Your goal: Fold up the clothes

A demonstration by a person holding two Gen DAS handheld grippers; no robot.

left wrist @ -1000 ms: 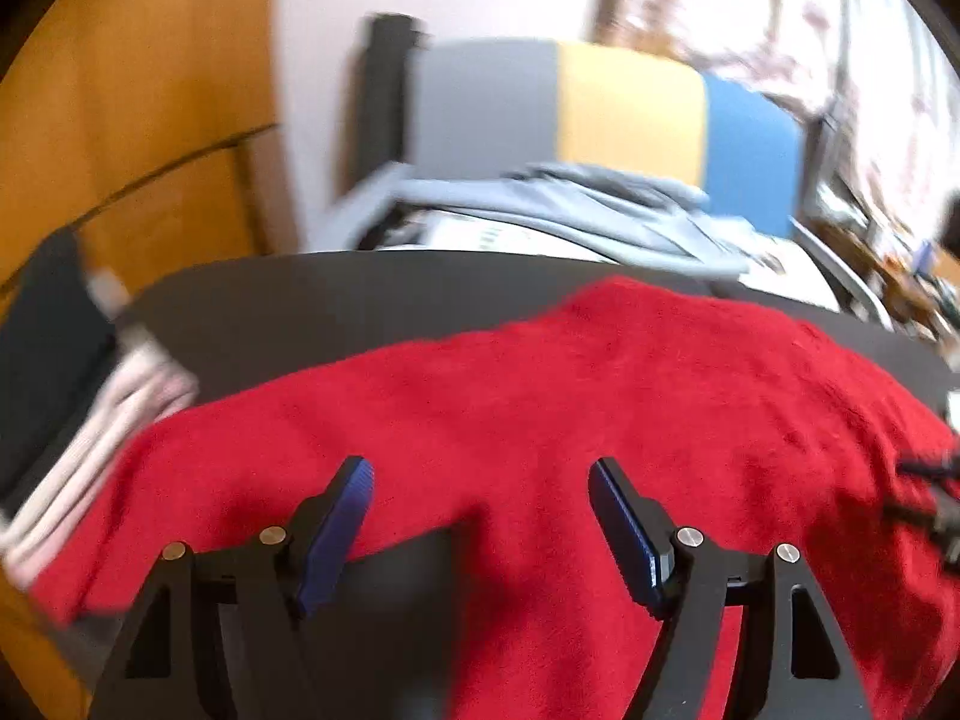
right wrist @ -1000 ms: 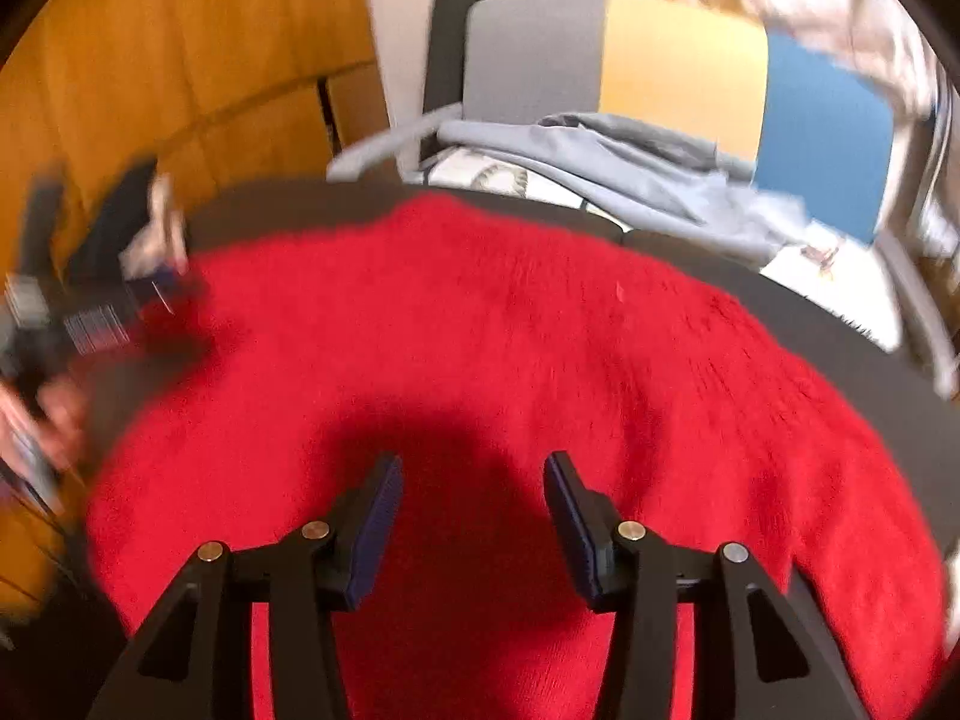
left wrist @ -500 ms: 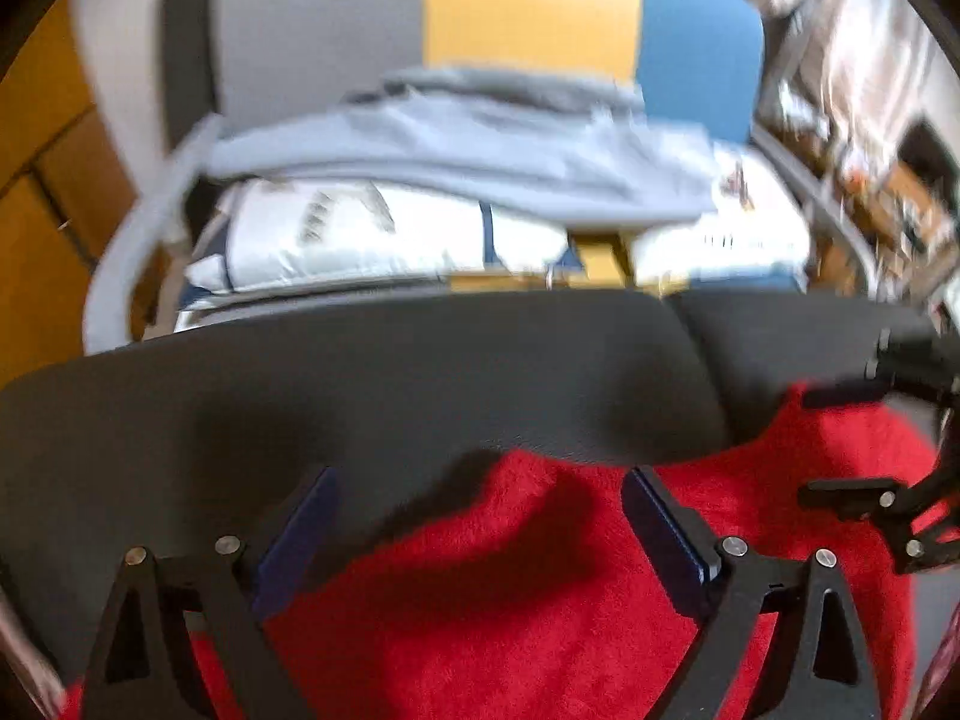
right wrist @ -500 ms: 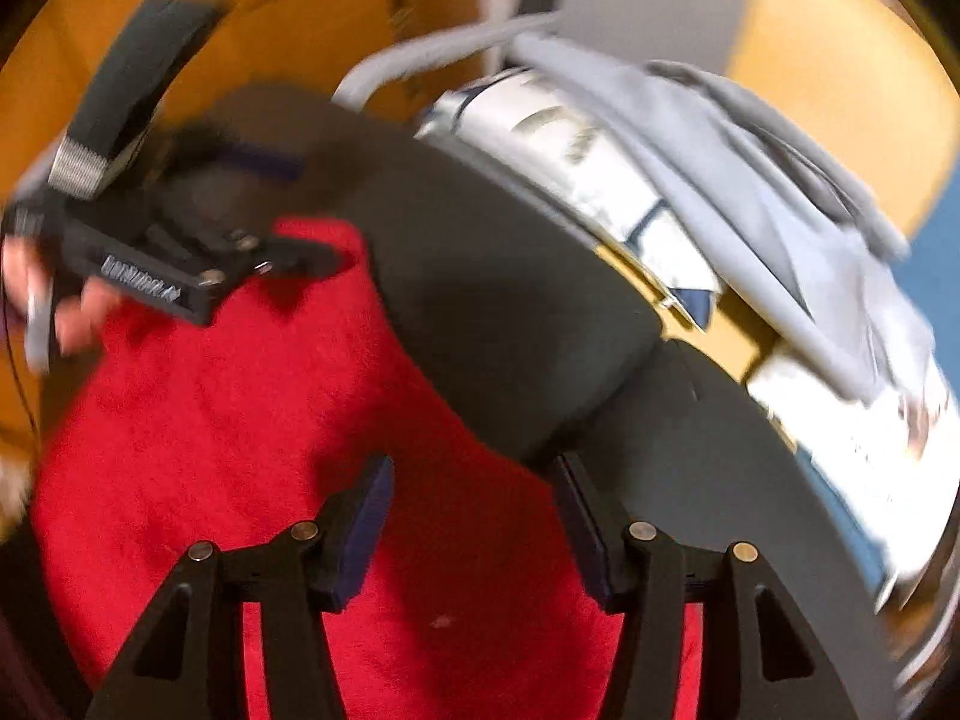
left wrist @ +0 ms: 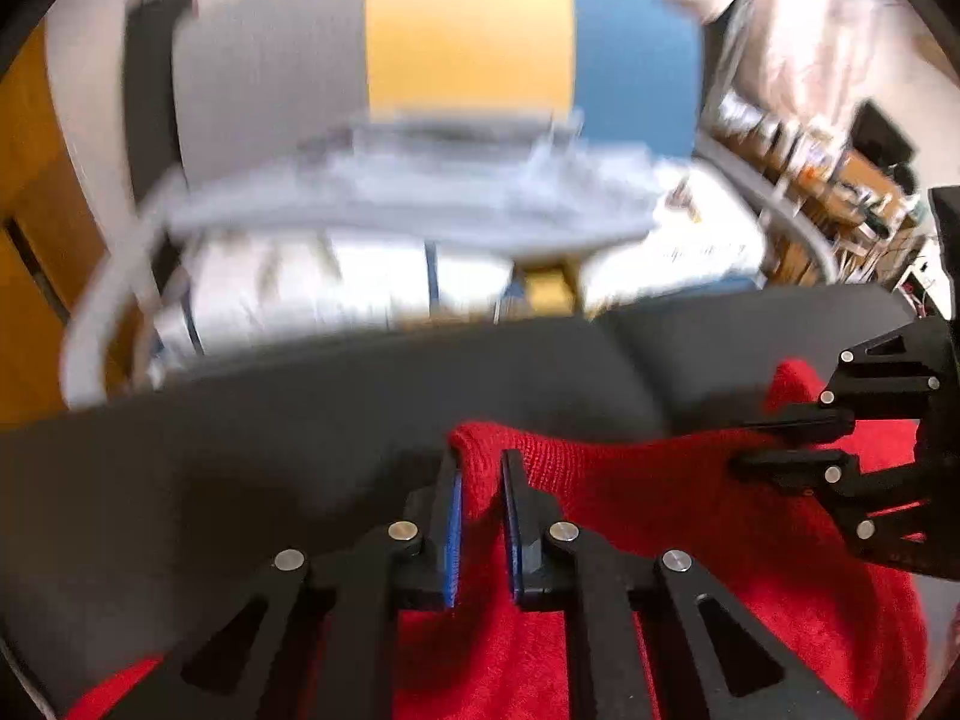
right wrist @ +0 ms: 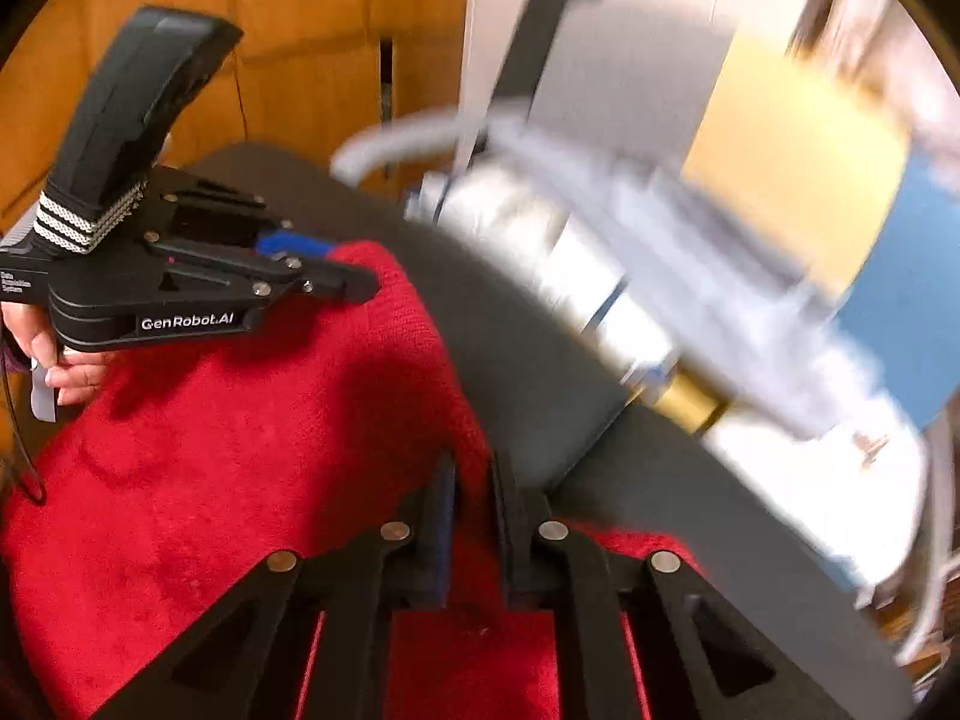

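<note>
Two grippers: both clamped on the same red sweater (left wrist: 660, 516).
Left wrist view: left gripper (left wrist: 480, 468) is closing, pinching the sweater's far edge on the dark desk (left wrist: 300, 420); right gripper (left wrist: 774, 444) grips it too.
Right wrist view: right gripper (right wrist: 474, 480) clenched on the sweater's desk-side edge.

My red knitted sweater (left wrist: 690, 516) lies spread on a dark grey table (left wrist: 300, 420). Its far edge is pinched up at two corners: one at 12 o'clock from my left jaws, another from my right.
</note>
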